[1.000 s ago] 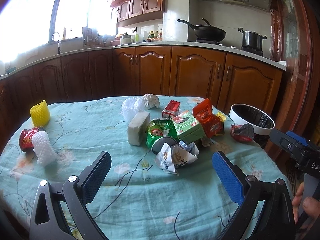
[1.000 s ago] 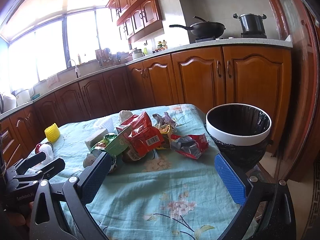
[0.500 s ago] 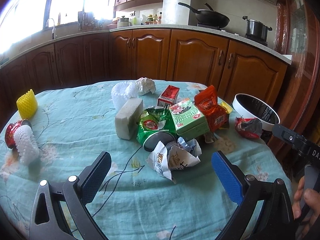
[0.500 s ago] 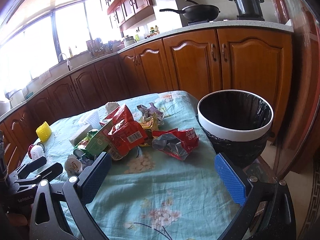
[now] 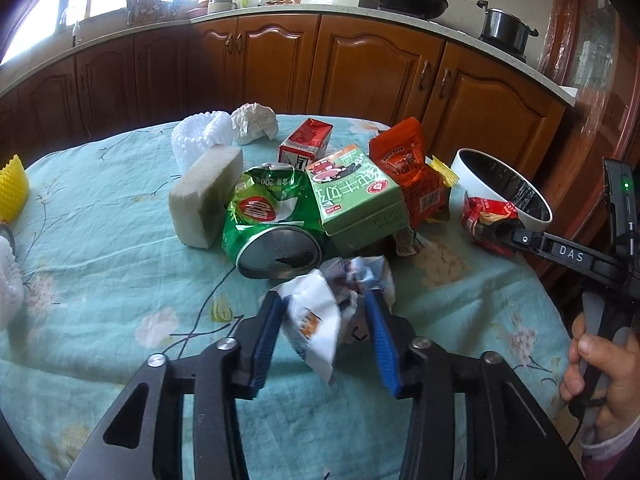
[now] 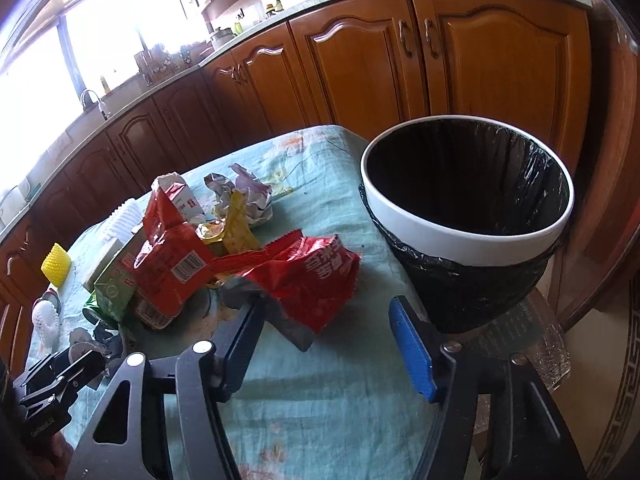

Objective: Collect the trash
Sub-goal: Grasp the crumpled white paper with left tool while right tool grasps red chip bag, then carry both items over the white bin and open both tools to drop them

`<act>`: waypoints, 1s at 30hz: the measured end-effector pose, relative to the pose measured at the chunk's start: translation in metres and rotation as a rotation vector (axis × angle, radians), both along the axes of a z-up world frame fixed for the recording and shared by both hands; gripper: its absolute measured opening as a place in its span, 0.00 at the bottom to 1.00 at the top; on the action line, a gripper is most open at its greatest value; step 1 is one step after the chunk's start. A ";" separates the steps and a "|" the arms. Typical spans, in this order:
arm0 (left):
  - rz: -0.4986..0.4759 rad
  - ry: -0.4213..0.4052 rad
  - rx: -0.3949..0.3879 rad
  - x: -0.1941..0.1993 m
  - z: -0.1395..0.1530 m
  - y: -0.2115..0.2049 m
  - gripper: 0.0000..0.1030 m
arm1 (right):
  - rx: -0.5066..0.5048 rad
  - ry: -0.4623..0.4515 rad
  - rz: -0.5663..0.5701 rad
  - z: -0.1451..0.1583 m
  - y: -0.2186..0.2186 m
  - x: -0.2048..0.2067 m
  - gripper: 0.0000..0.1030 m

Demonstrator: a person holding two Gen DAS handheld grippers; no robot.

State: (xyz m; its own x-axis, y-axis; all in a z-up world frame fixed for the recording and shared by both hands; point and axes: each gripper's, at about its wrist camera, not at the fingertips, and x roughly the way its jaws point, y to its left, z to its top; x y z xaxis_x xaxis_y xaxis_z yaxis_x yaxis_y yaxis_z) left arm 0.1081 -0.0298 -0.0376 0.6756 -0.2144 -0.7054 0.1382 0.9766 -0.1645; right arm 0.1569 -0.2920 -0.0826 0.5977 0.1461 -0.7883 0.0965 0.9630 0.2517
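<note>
The tablecloth is soft cloth with flowers. The crushed can is shiny metal. The white wrapper is crinkly paper. The red bag is shiny foil. The green carton is smooth card. The bin has a glossy white rim and a crinkly black plastic liner. The cupboards are polished wood.

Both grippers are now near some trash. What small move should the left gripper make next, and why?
Probably finish closing and lift. The left gripper already brackets the crumpled white wrapper, which seems not fully pinched. The bin stands open at the table's edge. The right gripper is open around the red packet.
</note>
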 end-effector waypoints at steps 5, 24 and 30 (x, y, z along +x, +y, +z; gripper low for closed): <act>-0.027 -0.003 -0.028 -0.001 0.003 0.002 0.20 | 0.039 0.028 -0.006 -0.010 -0.007 0.002 0.09; -0.230 -0.079 -0.066 0.028 0.036 -0.071 0.18 | 0.004 -0.060 -0.085 0.032 -0.058 -0.026 0.06; -0.262 -0.098 -0.064 0.061 0.036 -0.106 0.18 | -0.023 -0.056 -0.122 0.034 -0.084 -0.019 0.06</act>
